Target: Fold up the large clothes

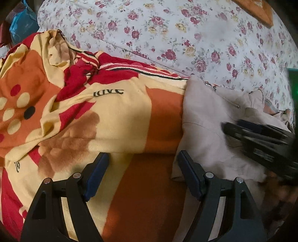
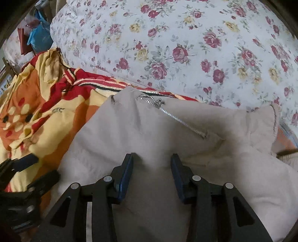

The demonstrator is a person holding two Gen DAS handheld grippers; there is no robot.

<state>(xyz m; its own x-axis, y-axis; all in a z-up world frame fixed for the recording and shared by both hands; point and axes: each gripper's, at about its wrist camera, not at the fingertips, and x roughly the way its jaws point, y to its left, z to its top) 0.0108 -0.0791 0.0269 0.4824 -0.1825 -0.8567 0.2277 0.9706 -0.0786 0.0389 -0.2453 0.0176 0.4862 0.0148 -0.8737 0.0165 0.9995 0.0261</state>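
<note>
A beige zippered garment [image 2: 167, 145] lies bunched on a bed, its silver zipper [image 2: 178, 121] running across the top. It also shows in the left wrist view [image 1: 208, 119] at the right. My left gripper [image 1: 142, 158] is open and empty, over the orange and yellow blanket [image 1: 115, 119], its right finger at the garment's left edge. My right gripper [image 2: 151, 160] is open over the garment's middle, fingers apart with cloth beneath them. The right gripper also shows blurred in the left wrist view [image 1: 260, 137], and the left gripper shows in the right wrist view [image 2: 24, 171].
A white bedsheet with red roses [image 2: 186, 46] covers the bed behind the garment. The orange, yellow and red blanket [image 2: 37, 111] is crumpled at the left. A blue bag [image 1: 22, 24] sits at the far left. An orange item [image 1: 260, 11] lies at the top right.
</note>
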